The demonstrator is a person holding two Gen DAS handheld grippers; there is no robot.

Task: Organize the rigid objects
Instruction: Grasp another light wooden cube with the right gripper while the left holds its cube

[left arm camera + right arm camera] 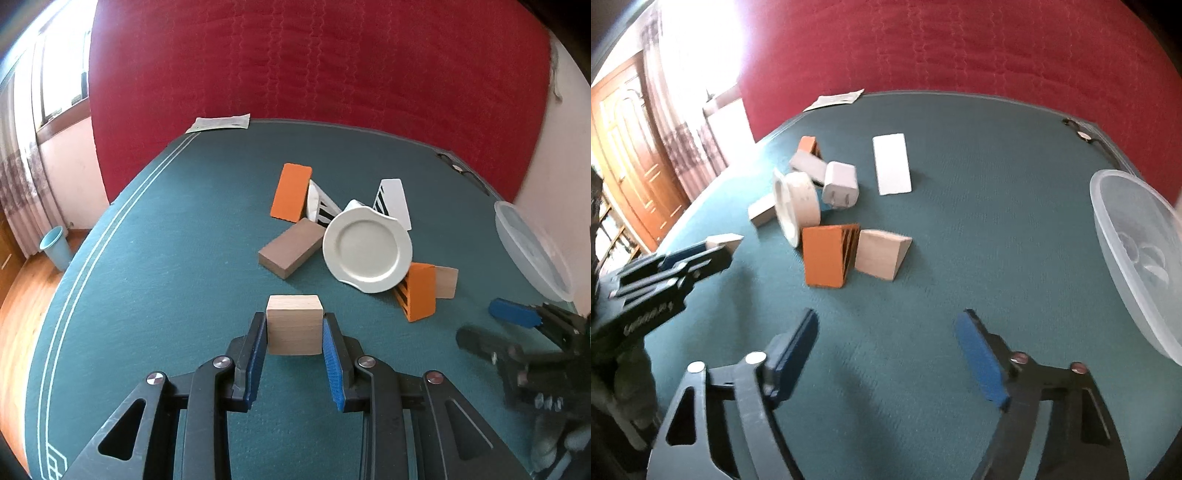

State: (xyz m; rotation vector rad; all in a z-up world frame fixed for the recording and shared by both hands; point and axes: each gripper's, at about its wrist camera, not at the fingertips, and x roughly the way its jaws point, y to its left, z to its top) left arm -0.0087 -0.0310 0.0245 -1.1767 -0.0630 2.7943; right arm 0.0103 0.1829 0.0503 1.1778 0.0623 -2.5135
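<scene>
The green table (155, 258) filled both views, its near edge cut off by the frames and its far edge meeting a red quilted backdrop (314, 66). At the right, the clear plastic bin (1126, 236) was only partly in frame, and the pale shapes seen through its wall were too blurred to name. In the middle lay the heap: the white plate (367, 249) leaned tilted against the pieces behind it, hiding most of a white striped wedge (391, 199) and the top of the orange wedge (419, 291). A brown block (290, 251) lay flat just left of the plate, and an orange slab (291, 192) stood tilted behind it. From the right wrist the heap was washed out by window glare, though a white plug adapter (840, 186) could be made out.

The left gripper (294, 332) was clamped on the pale wooden cube (294, 325), blue pads pressed to its two sides and the cube poking forward past the fingertips, near the table's front.

The right gripper (886, 325) hung over bare cloth, fingers apart, nothing between them, motion-blurred.
</scene>
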